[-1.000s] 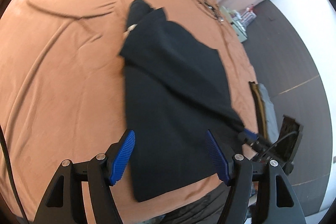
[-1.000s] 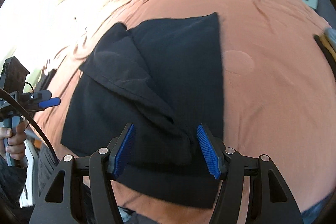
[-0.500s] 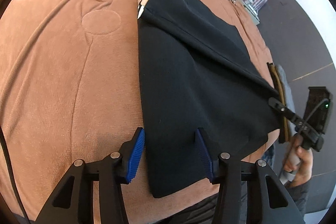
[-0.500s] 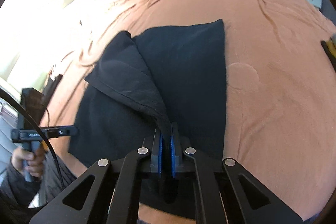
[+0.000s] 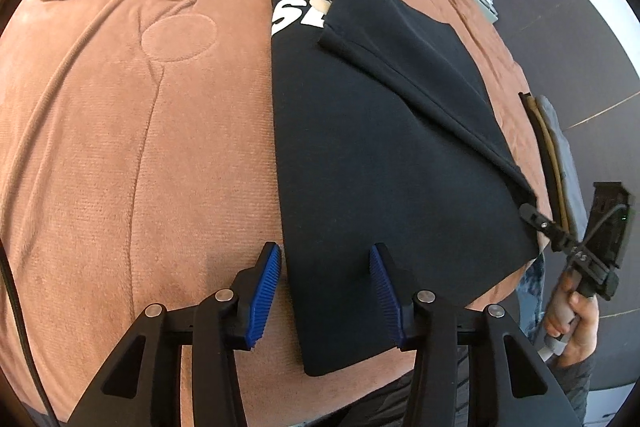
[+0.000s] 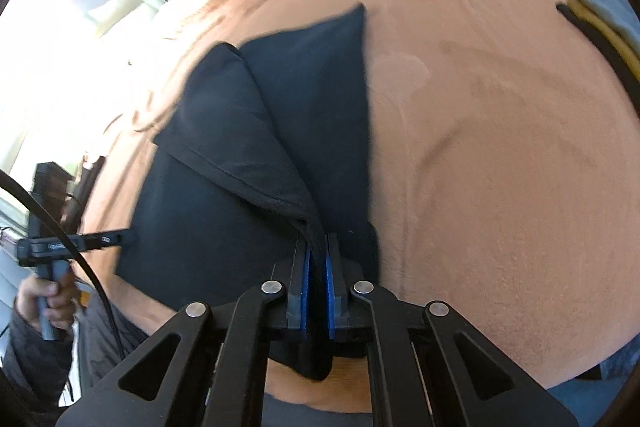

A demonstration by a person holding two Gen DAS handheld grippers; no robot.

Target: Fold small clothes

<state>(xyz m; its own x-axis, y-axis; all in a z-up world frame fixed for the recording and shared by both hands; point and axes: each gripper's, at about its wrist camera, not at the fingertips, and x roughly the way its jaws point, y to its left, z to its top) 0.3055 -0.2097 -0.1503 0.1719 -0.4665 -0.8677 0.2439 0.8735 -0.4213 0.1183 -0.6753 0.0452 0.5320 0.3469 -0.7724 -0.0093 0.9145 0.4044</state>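
Shirt (image 5: pixel 384 155): lying black and half-folded on the bed, long axis running away from both tongs.
Right tongs (image 6: pixel 317 263): clenching the shirt's near folded edge, nearer the work.
Left tongs (image 5: pixel 324 291): spread wide, straddling the near left edge, gripping nothing.
Bed (image 5: pixel 132 131): wearing a rust-brown cover.
Room: showing curtains, dark floor.
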